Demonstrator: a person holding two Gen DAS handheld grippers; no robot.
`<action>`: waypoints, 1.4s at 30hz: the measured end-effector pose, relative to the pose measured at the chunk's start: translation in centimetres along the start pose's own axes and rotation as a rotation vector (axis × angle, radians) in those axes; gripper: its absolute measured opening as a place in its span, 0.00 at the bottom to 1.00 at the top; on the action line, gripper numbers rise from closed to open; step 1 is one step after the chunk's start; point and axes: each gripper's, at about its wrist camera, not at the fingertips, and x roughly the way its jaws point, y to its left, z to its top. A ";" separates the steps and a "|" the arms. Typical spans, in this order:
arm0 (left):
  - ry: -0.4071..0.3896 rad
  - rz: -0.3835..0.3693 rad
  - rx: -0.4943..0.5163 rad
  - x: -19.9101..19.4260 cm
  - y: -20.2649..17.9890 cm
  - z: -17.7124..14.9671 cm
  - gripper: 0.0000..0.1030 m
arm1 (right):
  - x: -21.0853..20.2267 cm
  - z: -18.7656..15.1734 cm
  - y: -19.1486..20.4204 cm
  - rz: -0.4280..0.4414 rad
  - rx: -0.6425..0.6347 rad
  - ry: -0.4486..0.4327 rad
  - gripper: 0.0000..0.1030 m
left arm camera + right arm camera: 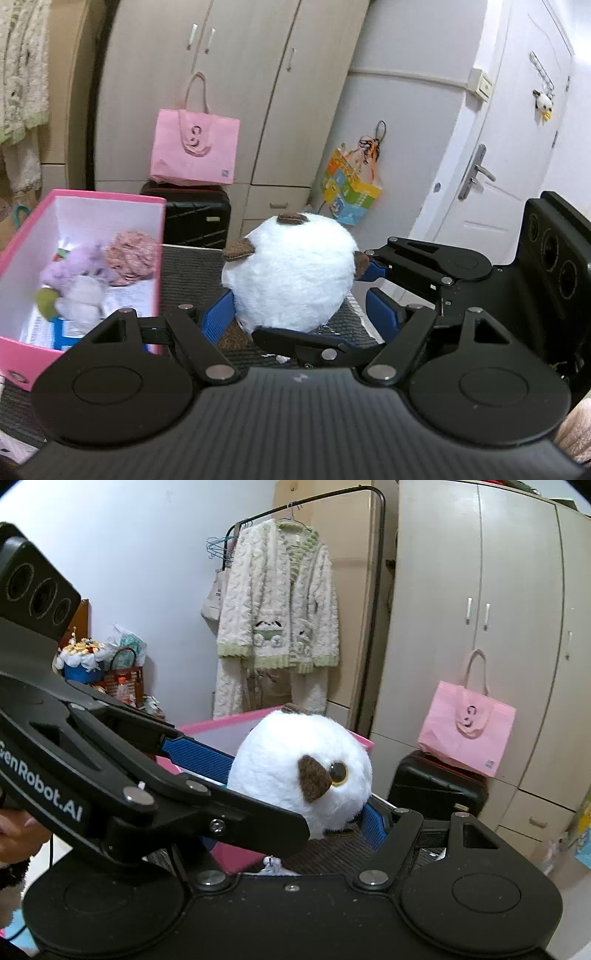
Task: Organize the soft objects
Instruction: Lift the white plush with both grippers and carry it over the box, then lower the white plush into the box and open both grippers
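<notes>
Left wrist view: I have the white plush ball [291,273] up off the dark desk [192,269], carried with both tools. My left claw [301,314] grasps it low: one blue pad [218,317] presses its left flank, jaws standing wide. The right claw [373,267] pinches the ball's right side. The pink box [22,347] sits left, already holding a purple toy [79,269].

Right wrist view: the plush ball [299,771] sits squeezed in the right claw [295,786]. Step in hand, I judge: transfer to the box. Next: swing left over the rim, then release both together.
</notes>
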 end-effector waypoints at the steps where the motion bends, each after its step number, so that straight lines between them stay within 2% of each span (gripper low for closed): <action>1: -0.007 0.005 0.000 -0.6 0.5 0.2 0.74 | 0.4 0.5 0.4 0.006 0.001 -0.003 0.74; 10: -0.043 0.057 -0.098 -3.8 7.9 2.0 0.74 | 6.2 4.4 3.1 0.135 0.112 0.004 0.74; 18: -0.002 0.106 -0.206 -2.2 15.0 2.1 0.75 | 14.0 5.2 5.2 0.171 0.159 0.053 0.74; 24: 0.089 0.084 -0.233 0.4 18.0 1.4 0.75 | 16.7 4.1 6.3 0.115 0.135 0.122 0.74; 28: 0.129 0.084 -0.253 1.7 19.3 0.7 0.77 | 17.8 3.3 6.2 0.087 0.165 0.170 0.75; 32: 0.119 0.163 -0.220 1.7 19.2 0.0 0.78 | 18.0 2.3 6.1 0.025 0.163 0.189 0.75; 36: 0.116 0.198 -0.231 1.1 19.5 -0.3 0.81 | 17.2 2.0 6.2 -0.002 0.136 0.174 0.77; 42: 0.068 0.215 -0.183 -0.4 17.6 0.1 0.82 | 14.7 2.0 4.8 -0.038 0.165 0.135 0.77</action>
